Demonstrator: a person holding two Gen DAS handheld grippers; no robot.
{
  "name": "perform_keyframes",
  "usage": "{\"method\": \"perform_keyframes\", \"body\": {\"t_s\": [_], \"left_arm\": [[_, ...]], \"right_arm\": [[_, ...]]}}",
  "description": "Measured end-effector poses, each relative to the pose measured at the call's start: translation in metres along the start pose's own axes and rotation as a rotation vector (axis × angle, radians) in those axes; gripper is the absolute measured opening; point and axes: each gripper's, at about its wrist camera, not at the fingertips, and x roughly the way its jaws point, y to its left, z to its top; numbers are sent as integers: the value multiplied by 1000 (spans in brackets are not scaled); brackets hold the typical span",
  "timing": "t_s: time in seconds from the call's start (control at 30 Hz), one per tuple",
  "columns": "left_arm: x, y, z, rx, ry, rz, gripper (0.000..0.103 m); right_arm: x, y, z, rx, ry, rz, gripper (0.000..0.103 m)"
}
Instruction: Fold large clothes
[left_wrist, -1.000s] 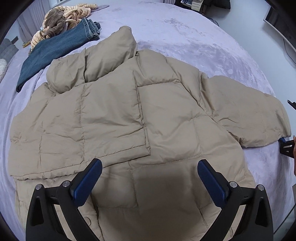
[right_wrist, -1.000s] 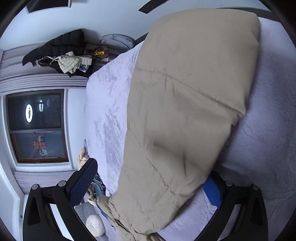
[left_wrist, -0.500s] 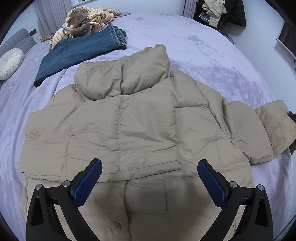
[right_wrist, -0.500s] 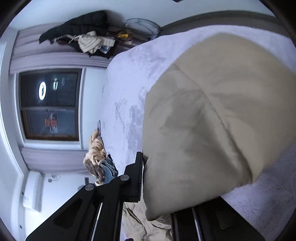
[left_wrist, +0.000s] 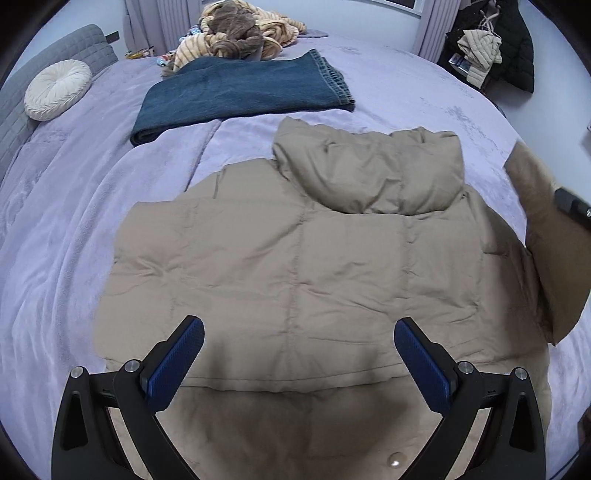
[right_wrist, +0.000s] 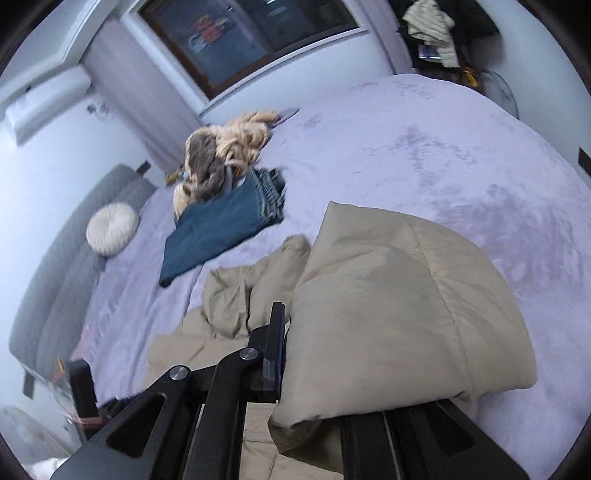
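The left gripper (left_wrist: 299, 354) hangs wide open and empty over the jacket's (left_wrist: 295, 266) hem, at six o'clock. A second ago the right gripper (right_wrist: 295, 373) gaped around the sleeve (right_wrist: 388, 314); now it is clamped on it and has swung it up at three o'clock. The jacket lies on the bed (left_wrist: 74, 221), jeans (left_wrist: 240, 92) beyond at twelve. The sleeve fold looks underway.

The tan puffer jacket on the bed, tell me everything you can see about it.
The tan puffer jacket is quilted, matte and lightly creased. It lies flat on the lilac bedspread, with its puffy hood toward the folded jeans. One sleeve is folded across its body. The other sleeve is lifted, clamped in the right gripper. The left gripper hovers open above its hem.
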Motion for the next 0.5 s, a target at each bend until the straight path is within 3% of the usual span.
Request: {"method": "perform_keyframes", "body": {"t_s": [0.1, 0.23, 0.43, 0.47, 0.5], "left_arm": [[10, 25, -1, -25, 19, -2, 103], [22, 48, -3, -47, 37, 14, 103], [35, 59, -4, -62, 43, 12, 103], [36, 59, -4, -64, 41, 4, 103], [37, 58, -4, -66, 44, -9, 103]], "right_arm": [[51, 36, -35, -111, 104, -62, 9], [92, 41, -67, -103, 197, -124, 9], [103, 29, -85, -87, 265, -177, 9], [101, 28, -83, -73, 278, -170, 11], [99, 27, -81, -49, 292, -152, 22]]}}
